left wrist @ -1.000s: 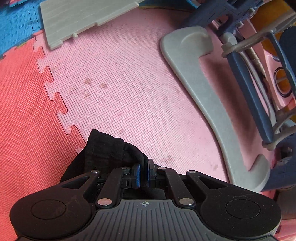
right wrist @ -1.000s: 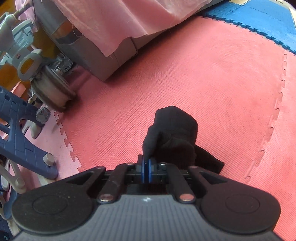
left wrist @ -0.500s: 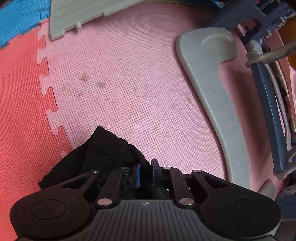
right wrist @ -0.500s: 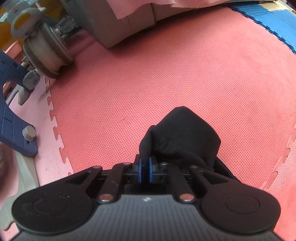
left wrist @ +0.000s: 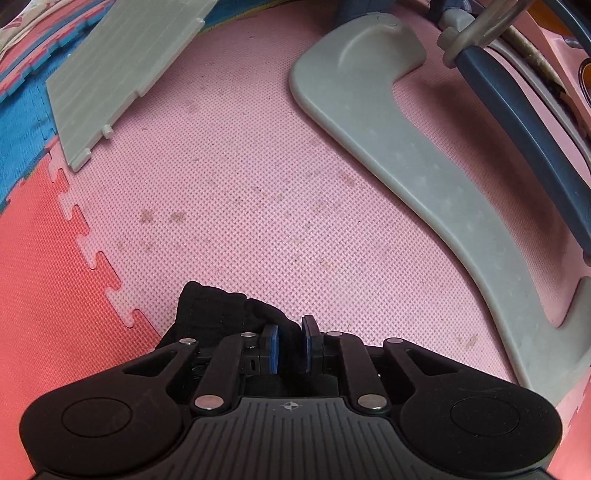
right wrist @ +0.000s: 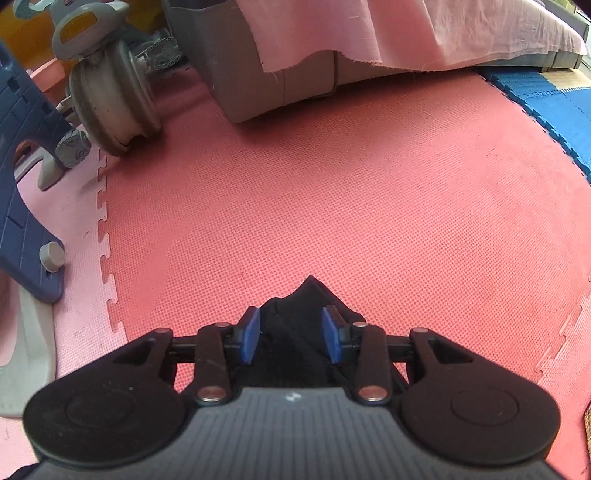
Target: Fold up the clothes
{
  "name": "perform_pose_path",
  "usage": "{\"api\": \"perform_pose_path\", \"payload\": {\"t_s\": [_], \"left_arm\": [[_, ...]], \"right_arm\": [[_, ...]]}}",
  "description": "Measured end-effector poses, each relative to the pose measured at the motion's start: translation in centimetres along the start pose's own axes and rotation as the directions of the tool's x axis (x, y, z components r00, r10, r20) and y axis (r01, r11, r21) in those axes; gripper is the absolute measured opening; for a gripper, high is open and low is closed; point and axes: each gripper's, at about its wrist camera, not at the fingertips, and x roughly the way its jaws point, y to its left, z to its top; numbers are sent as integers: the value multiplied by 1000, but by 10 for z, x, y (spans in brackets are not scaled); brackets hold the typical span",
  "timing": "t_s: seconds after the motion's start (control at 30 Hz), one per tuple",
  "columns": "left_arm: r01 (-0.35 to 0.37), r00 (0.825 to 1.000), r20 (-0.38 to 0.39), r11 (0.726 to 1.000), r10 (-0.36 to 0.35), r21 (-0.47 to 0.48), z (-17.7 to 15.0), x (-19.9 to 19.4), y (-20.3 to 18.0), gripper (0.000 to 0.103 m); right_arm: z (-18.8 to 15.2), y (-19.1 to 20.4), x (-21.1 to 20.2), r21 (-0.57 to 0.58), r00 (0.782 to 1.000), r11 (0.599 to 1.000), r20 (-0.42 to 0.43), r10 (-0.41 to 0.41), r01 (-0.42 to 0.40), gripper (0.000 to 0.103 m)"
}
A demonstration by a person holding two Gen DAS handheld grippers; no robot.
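Left wrist view: the left gripper (left wrist: 290,345), fingers parted, is hovering over a black garment (left wrist: 210,314) lying at the pink floor mat's (left wrist: 258,166) jigsaw edge, a grey plastic panel (left wrist: 122,70) beyond. Right wrist view: the right gripper (right wrist: 291,334), fingers spread wide, is straddling the black garment (right wrist: 299,325) on the red floor mat (right wrist: 351,184), near a grey sofa (right wrist: 258,66) draped in pink cloth (right wrist: 388,29).

Ahead of my left gripper (left wrist: 290,345): bare pink mat (left wrist: 258,206), passable. Obstacles: curved grey plastic piece (left wrist: 417,166) to the right, ribbed grey panel (left wrist: 122,70) far left.

Ahead of my right gripper (right wrist: 290,338): wide red mat (right wrist: 332,184), passable. Obstacles: grey wheel (right wrist: 110,99) and blue plastic frame (right wrist: 22,206) left, grey box (right wrist: 258,70) under pink cloth (right wrist: 388,29) beyond.
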Motion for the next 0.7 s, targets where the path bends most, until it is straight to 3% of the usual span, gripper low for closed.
{"api": "perform_pose_path", "payload": {"t_s": [0.13,0.47,0.53,0.6,0.63,0.7], "left_arm": [[48,999,-22,996,-50,-69,8,1,14,18],[95,994,-56,995,-96,-7,15,-10,12,20],[32,999,-17,998,-32,47,21,-18,7,22],[-53,998,44,994,49,101,28,-29,3,33],[-52,998,41,992,47,116,30,-32,2,43],[-50,998,35,988,45,145,32,-37,1,45]], "right_arm": [[-6,-7,5,-19,1000,1000,-20,-4,4,42],[-22,-18,7,5,999,1000,-47,-2,2,43],[-24,-16,6,0,999,1000,-48,-2,2,43],[-27,-15,5,-5,999,1000,-49,-2,1,44],[-28,-15,4,-7,999,1000,-50,-2,1,44],[-30,-13,3,-12,999,1000,-51,-2,1,44]]}}
